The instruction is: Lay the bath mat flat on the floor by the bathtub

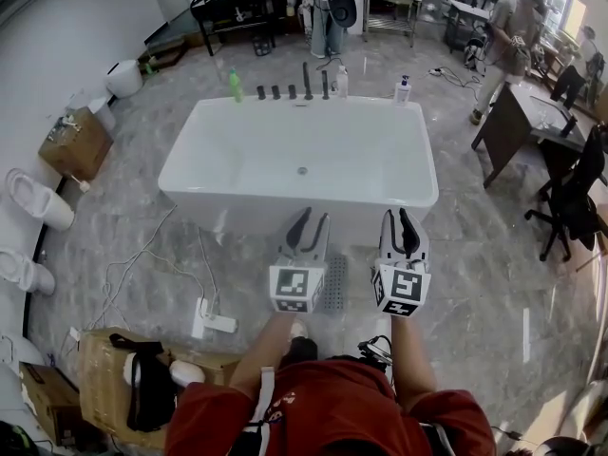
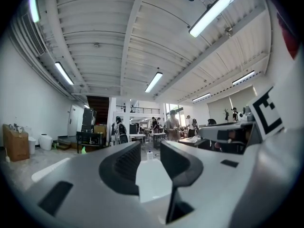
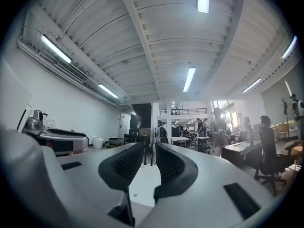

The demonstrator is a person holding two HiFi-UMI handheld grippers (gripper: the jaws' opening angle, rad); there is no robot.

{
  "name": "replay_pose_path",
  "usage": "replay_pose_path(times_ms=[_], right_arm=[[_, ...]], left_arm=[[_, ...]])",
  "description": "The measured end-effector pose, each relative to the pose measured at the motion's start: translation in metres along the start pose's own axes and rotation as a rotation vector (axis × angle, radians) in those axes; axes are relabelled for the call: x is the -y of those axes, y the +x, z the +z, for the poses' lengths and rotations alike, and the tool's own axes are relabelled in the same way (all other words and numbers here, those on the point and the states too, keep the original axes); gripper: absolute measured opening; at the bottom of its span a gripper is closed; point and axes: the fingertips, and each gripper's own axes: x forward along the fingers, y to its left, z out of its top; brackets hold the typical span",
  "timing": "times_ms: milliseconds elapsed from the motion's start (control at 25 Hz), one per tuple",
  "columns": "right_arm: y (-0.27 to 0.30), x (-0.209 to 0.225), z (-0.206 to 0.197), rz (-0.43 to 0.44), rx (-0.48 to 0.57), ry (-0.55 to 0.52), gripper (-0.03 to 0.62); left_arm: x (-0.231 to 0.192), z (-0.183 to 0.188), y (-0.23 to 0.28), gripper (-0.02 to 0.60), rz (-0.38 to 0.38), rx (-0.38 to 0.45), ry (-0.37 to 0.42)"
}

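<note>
Holding both grippers level toward 12 o'clock, you have the left gripper [image 1: 313,221] and the right gripper [image 1: 399,218] side by side above the floor. Each has its jaws drawn partway in with a clear gap between them, and nothing sits in either gap.

Finding: what appears to be the bath mat [image 1: 334,288] shows as a grey textured strip on the floor. It lies at 3 o'clock from the left gripper and 9 o'clock from the right, just short of the bathtub [image 1: 237,215]. Its visible part runs 6 to 12. The rest is hidden under the grippers, so whether it lies flat is unconfirmed, and neither hand is clearly nearer.

Only the head view shows the bath mat. Both gripper views look over the bathtub at the room and show no floor.
</note>
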Motion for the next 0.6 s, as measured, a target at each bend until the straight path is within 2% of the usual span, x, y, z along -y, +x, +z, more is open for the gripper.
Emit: replay_pose_path(times_ms=[160,240,600], right_arm=[[0.003,0.000,0.000,0.013,-0.005,0.012,0.045],[0.004,-0.001,-0.004,0.016,-0.017,0.015,0.022],[0.010,0.002,-0.005,0.024,-0.033,0.021,0.011]], left_arm=[[0.004,0.003,0.005,0.043,0.005,0.009,0.005],[0.005,0.000,0.006,0.015,0.008,0.002,-0.007],[0.013,-0.005,0.016,0.014,-0.003,-0.020,-0.049]])
